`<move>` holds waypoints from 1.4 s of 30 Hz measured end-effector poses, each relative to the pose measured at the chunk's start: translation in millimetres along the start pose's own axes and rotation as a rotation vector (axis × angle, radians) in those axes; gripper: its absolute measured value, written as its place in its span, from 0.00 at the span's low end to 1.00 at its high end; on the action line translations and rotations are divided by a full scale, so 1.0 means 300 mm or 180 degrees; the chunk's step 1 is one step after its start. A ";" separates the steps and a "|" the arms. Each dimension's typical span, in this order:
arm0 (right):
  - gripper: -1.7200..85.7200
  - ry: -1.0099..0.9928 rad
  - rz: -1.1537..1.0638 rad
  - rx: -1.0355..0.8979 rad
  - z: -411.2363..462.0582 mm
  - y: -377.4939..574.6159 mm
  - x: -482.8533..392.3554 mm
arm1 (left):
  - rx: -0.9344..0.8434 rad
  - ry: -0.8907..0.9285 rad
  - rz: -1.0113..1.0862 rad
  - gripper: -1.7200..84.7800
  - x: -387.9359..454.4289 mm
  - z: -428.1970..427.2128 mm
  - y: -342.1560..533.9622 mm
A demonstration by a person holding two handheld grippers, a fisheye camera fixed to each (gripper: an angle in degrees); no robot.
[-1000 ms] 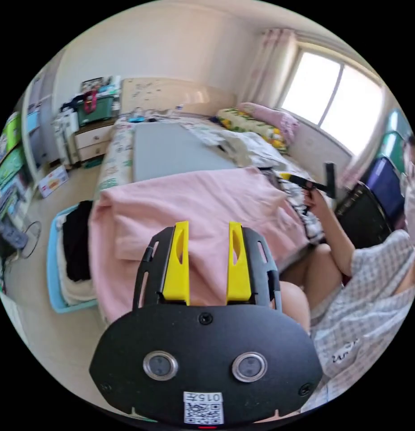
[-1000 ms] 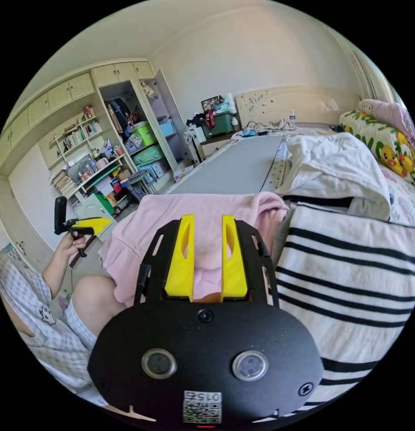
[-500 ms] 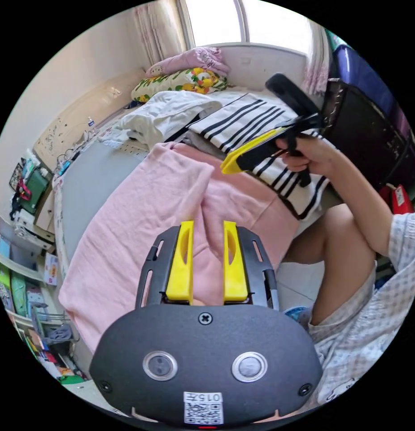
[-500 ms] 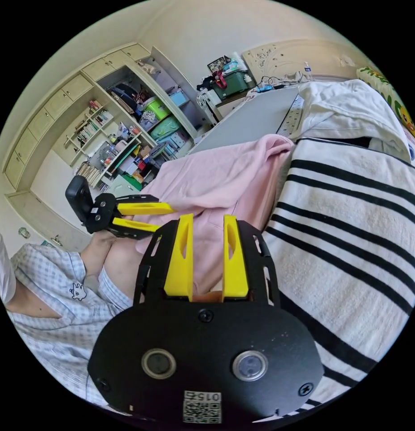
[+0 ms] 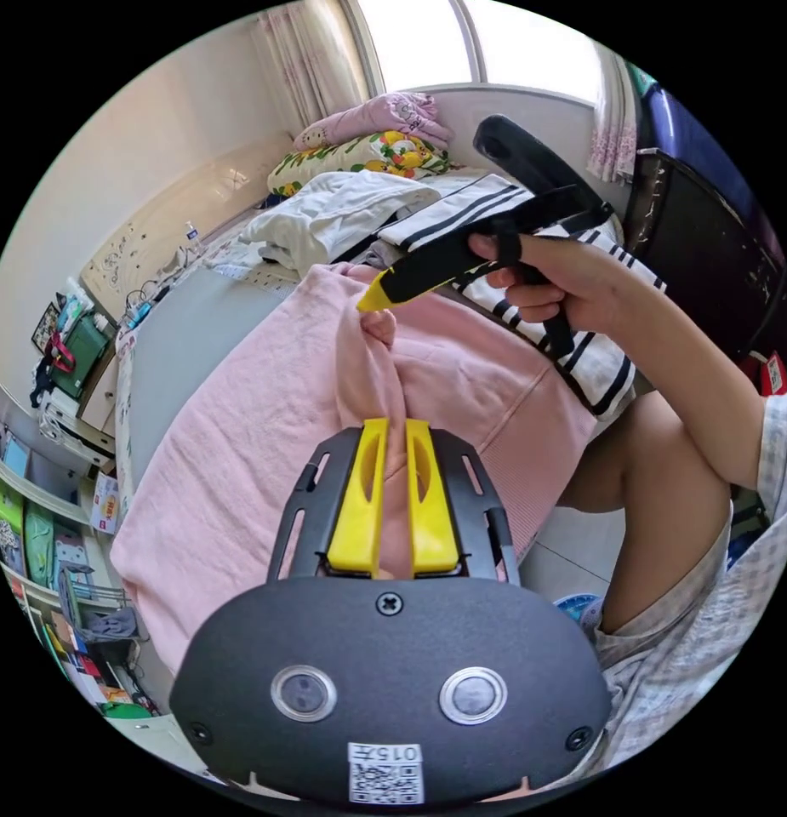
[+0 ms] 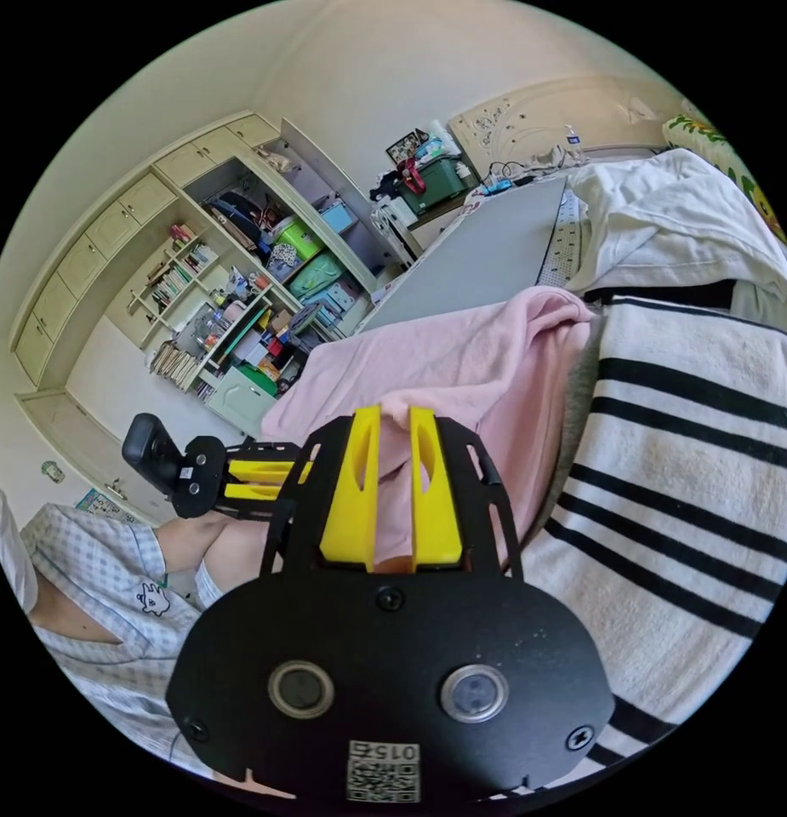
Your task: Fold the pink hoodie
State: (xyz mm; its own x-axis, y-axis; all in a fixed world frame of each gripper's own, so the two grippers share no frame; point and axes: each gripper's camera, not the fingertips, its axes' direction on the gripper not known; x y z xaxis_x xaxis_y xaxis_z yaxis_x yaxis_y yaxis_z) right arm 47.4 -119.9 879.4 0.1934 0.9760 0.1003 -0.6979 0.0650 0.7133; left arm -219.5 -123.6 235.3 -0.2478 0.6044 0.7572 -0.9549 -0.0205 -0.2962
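Left gripper view: left gripper point(image 5: 391, 425) jaws pinch a pink hoodie point(image 5: 265, 408) ridge.
Right gripper point(image 6: 393, 417): seemingly pinching hoodie too.
Next: carry the fold over.

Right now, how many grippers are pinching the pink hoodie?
2. The left gripper pinches a raised fold of the pink hoodie near the bed's front edge. The right gripper pinches the same ridge further along, beside the striped towel. None seems hidden.

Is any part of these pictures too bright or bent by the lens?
Left gripper view: the bright window is blown out to white, and the soft pink hoodie is evenly lit. Right gripper view: the cream shelf unit bows outward near the fisheye rim.
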 end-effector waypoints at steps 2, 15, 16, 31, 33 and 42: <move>0.04 0.0113 -0.0098 -0.0119 -0.008 -0.002 -0.007 | 0.0090 -0.0033 0.0024 0.05 0.023 -0.022 0.005; 0.03 0.0095 -0.0137 -0.0163 -0.062 0.009 0.030 | 0.0237 0.0033 -0.0286 0.03 0.039 -0.038 -0.019; 0.03 0.0118 -0.0167 -0.0177 -0.057 0.006 0.025 | 0.0209 -0.0008 -0.0301 0.03 0.038 -0.032 -0.023; 0.10 0.0248 -0.0220 -0.0532 -0.028 -0.076 0.012 | -0.0188 -0.0136 -0.0410 0.04 0.045 0.081 -0.088; 0.11 0.0200 -0.0206 -0.0518 -0.027 -0.088 0.026 | -0.0186 -0.0013 -0.0507 0.05 0.023 0.087 -0.089; 0.13 0.0103 -0.0291 -0.0670 -0.050 -0.131 0.062 | -0.0193 0.0025 -0.0465 0.10 0.028 0.096 -0.097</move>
State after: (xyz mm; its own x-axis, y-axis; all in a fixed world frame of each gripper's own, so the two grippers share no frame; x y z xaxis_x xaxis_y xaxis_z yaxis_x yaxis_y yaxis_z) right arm 68.1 -101.1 843.0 0.2425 0.9700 0.0173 -0.8076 0.1920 0.5576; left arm -198.6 -141.0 267.0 -0.1055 0.6036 0.7903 -0.9690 0.1159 -0.2180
